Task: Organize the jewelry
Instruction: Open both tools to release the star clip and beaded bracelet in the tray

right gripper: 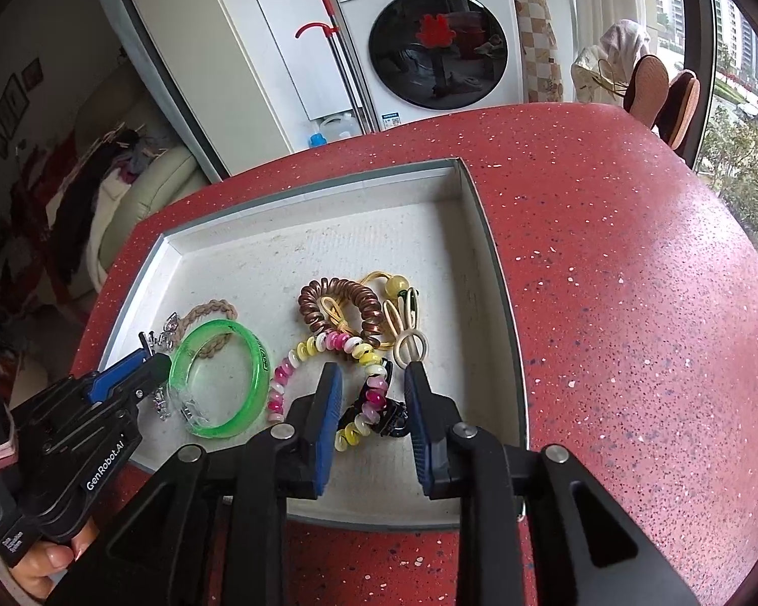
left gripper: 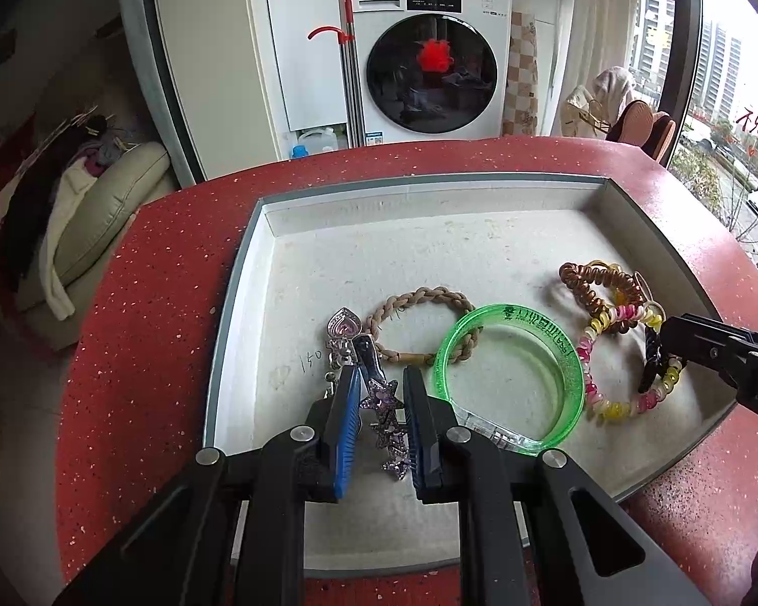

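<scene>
Because every piece already lies inside the shallow white tray (left gripper: 257, 272), you are sorting within its walls, and the tray is your reference for all that follows. It sits on the red speckled counter (right gripper: 631, 252), whose curved edge runs close to the tray's near wall, so you have little counter to back onto there. Right of the tray the counter is bare and wide. The far half of the tray floor is bare too, the best room for spreading things out.

At the tray's middle, the green bangle (left gripper: 510, 379) overlaps the braided cord bracelet (left gripper: 419, 303); lift rather than drag, or both will shift. Toward the tray's right wall, the beaded bracelet (right gripper: 323, 368) tangles with the brown spiral tie (right gripper: 338, 313) and the cream loops (right gripper: 409, 338).

Your right gripper (right gripper: 374, 404) stands released, its 2 blades either side of the black clip (right gripper: 394, 414) and beads. Your left gripper (left gripper: 379, 404), near the tray's left wall, likewise straddles the purple star hairpin (left gripper: 386, 404), unclenched and apparently not yet gripping it.
</scene>
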`<state>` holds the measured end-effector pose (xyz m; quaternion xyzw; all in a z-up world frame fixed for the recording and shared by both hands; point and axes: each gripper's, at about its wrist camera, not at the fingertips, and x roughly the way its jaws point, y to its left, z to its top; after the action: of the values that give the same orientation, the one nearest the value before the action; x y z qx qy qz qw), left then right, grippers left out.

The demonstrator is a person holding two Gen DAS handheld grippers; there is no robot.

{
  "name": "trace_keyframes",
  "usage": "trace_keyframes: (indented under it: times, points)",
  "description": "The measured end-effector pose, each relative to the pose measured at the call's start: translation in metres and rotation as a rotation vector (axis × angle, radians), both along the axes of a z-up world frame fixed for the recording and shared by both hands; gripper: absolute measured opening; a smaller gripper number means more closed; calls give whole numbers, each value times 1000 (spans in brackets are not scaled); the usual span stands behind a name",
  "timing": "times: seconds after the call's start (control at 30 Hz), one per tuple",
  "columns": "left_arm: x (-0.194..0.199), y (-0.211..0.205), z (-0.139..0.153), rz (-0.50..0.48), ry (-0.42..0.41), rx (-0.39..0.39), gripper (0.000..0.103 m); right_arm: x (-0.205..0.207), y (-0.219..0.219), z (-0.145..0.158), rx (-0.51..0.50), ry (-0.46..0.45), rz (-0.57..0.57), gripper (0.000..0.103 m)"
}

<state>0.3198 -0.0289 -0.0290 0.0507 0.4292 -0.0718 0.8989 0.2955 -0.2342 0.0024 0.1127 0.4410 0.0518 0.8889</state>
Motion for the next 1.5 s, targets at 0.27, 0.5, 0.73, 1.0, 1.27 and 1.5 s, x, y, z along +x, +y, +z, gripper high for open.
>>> trace_keyframes:
  times: [0.27,0.5,0.73,1.0,1.27,1.5]
  points:
    - [-4,2,9,20,-39,2,84,-7,1,8,1,-27,4,51]
    - [-8,4,21,20,-79,-6,95,-10,-1,10,-4,-30,4,51]
    - [-14,5,25,31,-96,-1,103,-13,3,11,-8,-33,23,56]
    - [-20,7,26,37,-80,-3,103,-24,15,20,-59,-103,45,83]
    - [-25,9,27,51,-83,4,103,-32,15,26,-86,-167,12,103]
    - [-28,12,29,72,-82,13,103,-33,11,22,-98,-145,1,103]
